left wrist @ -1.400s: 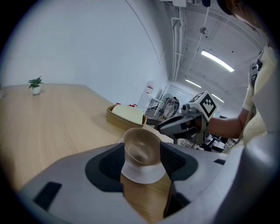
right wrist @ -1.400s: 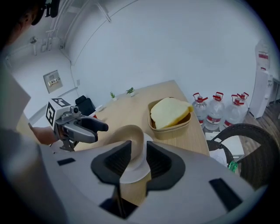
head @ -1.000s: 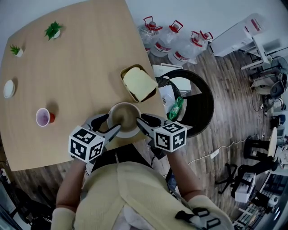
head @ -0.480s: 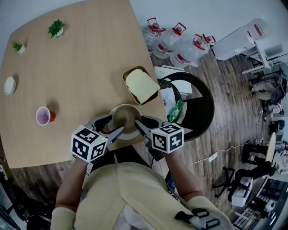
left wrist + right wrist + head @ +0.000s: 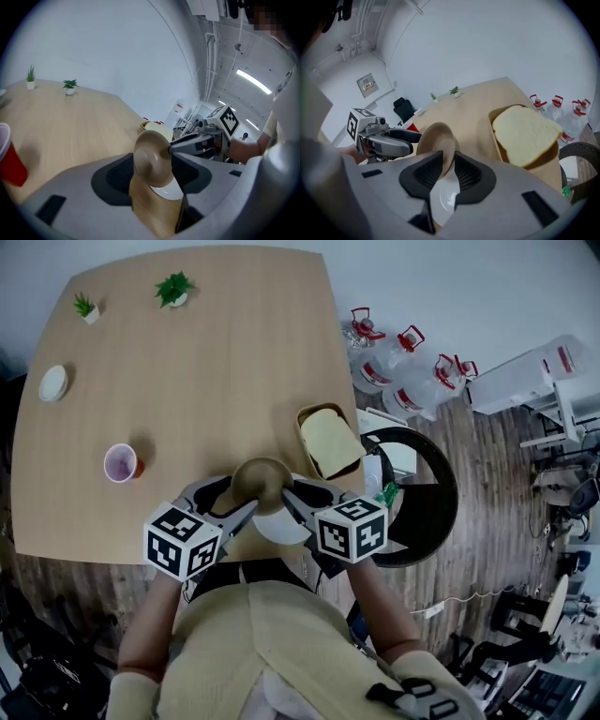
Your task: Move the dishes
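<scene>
**Bowl raised, not yet set down**
I clamp the bowl [image 5: 261,482] with left gripper [image 5: 236,499] and right gripper [image 5: 292,496], whose jaws have just been closing on the rim. The plate [image 5: 281,531] at 5 o'clock remains.

The middle of the table [image 5: 206,381] is bare wood from its near edge to its far edge, a wide lane for any reach. On the right, the tray of bread [image 5: 330,442] sits close to the table's edge and narrows that side. The red cup [image 5: 122,464] stands to the left, well apart from the tan bowl [image 5: 261,482] raised beside the white plate [image 5: 281,529] at the near edge. A small white dish [image 5: 53,382], a small potted plant [image 5: 86,307] and a bigger potted plant [image 5: 174,287] keep to the far-left rim. Beyond the right edge, a dark round wicker seat [image 5: 436,498] crowds the floor.
</scene>
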Tool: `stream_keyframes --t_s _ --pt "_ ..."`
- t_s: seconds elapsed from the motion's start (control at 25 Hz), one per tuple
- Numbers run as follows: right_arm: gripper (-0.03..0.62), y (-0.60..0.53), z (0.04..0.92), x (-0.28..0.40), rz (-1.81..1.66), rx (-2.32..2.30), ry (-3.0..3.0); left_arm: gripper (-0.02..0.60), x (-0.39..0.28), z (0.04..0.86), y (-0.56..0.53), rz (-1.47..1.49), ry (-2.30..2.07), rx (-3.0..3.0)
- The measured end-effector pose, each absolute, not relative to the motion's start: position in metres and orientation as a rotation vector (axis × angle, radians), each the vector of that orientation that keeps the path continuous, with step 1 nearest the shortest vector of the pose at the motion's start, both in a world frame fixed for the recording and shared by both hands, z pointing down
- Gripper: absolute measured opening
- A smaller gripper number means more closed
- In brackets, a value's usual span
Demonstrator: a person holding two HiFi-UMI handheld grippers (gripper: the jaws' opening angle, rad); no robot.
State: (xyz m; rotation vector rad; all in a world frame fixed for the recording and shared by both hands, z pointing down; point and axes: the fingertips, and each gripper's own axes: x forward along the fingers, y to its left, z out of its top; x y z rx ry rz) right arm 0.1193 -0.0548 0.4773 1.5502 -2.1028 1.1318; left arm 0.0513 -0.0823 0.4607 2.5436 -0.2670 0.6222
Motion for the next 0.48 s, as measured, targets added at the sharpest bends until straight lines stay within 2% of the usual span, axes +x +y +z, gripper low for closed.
stream_keyframes --t_s 0.48 --pt "0.087 -0.132 0.479 0.013 1.007 1.088 -2.246 0.258 -0.059 0.462 -0.140 0.496 -0.726 2.397"
